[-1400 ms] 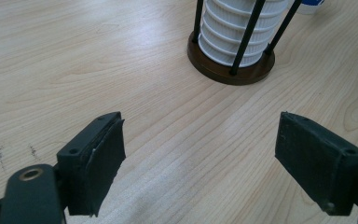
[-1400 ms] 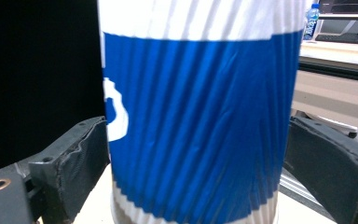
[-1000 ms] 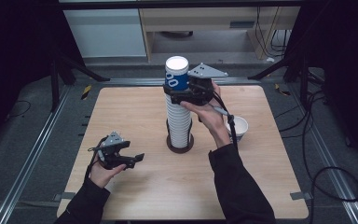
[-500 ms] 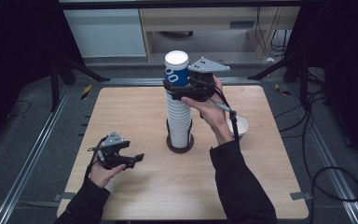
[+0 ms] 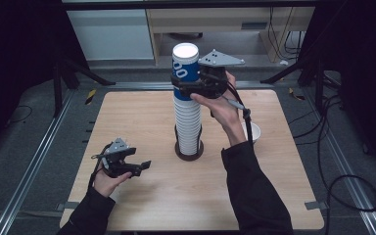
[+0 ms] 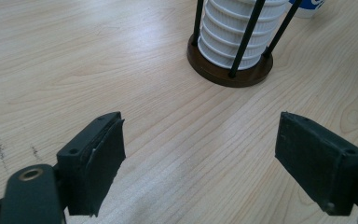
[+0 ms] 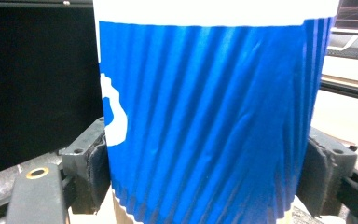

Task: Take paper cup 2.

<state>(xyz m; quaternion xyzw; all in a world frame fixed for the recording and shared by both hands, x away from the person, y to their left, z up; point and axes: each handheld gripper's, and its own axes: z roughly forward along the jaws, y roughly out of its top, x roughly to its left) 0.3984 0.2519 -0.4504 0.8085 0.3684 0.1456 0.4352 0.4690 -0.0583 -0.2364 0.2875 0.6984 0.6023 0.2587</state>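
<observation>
A blue ribbed paper cup with a white rim tops a tall stack of white cups that stands in a round dark holder with thin black rods. My right gripper is shut on the blue cup; its jaws have just been closing and both pads press the cup's sides. My left gripper rests low at the front left of the table, open, with only bare wood between its jaws. The left gripper view shows the holder's base and the stack's bottom.
A single white cup stands on the wooden table to the right of the holder, behind my right forearm. Metal rails run along the table's sides. Cables lie on the floor at the right.
My right gripper has risen with the blue cup, which now sits higher above the white stack. The left gripper has stayed where it was.
</observation>
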